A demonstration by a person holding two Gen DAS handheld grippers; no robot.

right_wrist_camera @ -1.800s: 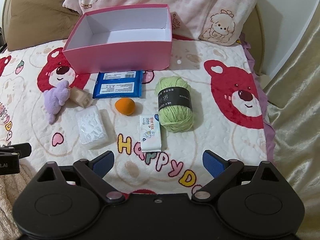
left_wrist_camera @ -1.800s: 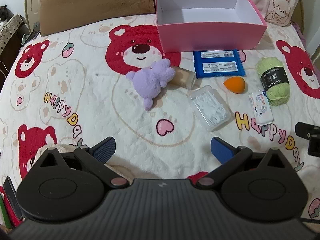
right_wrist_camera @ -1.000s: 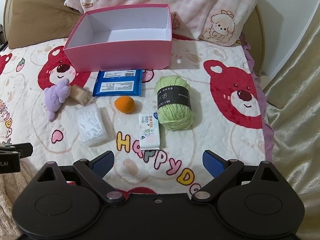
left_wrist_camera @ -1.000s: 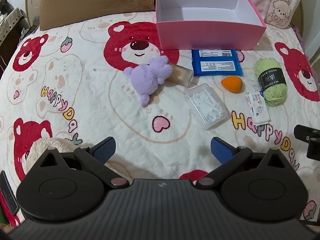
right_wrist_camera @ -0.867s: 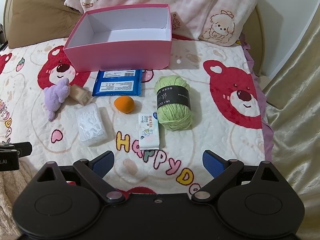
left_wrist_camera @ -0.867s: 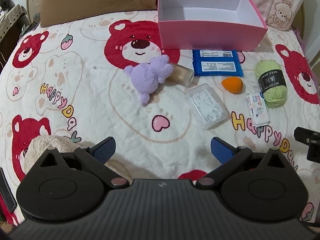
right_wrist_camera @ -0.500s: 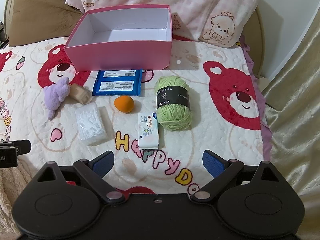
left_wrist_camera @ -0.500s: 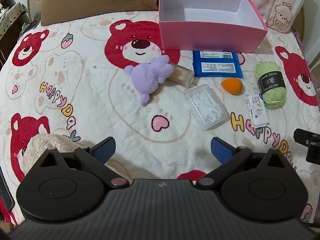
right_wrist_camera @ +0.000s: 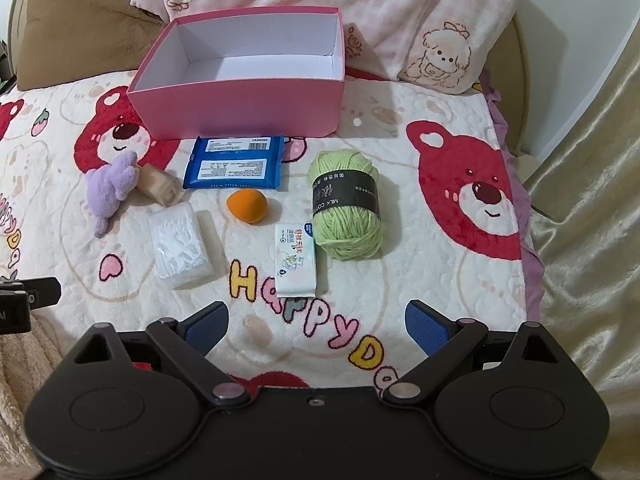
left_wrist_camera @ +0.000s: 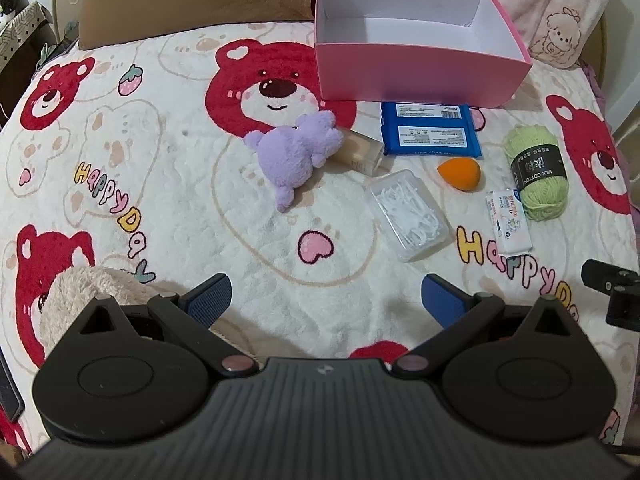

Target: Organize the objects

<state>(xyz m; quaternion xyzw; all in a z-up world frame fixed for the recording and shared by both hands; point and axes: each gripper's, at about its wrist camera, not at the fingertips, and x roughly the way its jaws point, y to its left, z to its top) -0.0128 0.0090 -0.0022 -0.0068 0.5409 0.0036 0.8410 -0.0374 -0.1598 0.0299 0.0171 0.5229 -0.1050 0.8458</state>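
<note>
An empty pink box (left_wrist_camera: 420, 76) (right_wrist_camera: 240, 108) stands open at the back of the bed. In front of it lie a purple plush toy (left_wrist_camera: 294, 154) (right_wrist_camera: 112, 184), a beige bottle (left_wrist_camera: 358, 152) (right_wrist_camera: 158, 184), a blue wipes pack (left_wrist_camera: 430, 130) (right_wrist_camera: 234, 164), an orange sponge (left_wrist_camera: 460, 170) (right_wrist_camera: 247, 206), a clear box of floss picks (left_wrist_camera: 408, 216) (right_wrist_camera: 180, 246), a small tissue pack (left_wrist_camera: 508, 222) (right_wrist_camera: 296, 264) and a green yarn ball (left_wrist_camera: 536, 172) (right_wrist_camera: 346, 204). My left gripper (left_wrist_camera: 326, 300) and right gripper (right_wrist_camera: 316, 320) are open and empty, held above the blanket, nearer than all objects.
The bed has a bear-print blanket (left_wrist_camera: 160, 184). A brown pillow (left_wrist_camera: 192, 4) and a pink patterned pillow (right_wrist_camera: 400, 12) lie behind the box. A beige fuzzy cloth (left_wrist_camera: 88, 300) lies at the near left. The bed's right edge drops to gold fabric (right_wrist_camera: 592, 208).
Both views have shifted slightly; the objects sit a little farther from the grippers. Nothing on the bed has moved and both grippers stay open.
</note>
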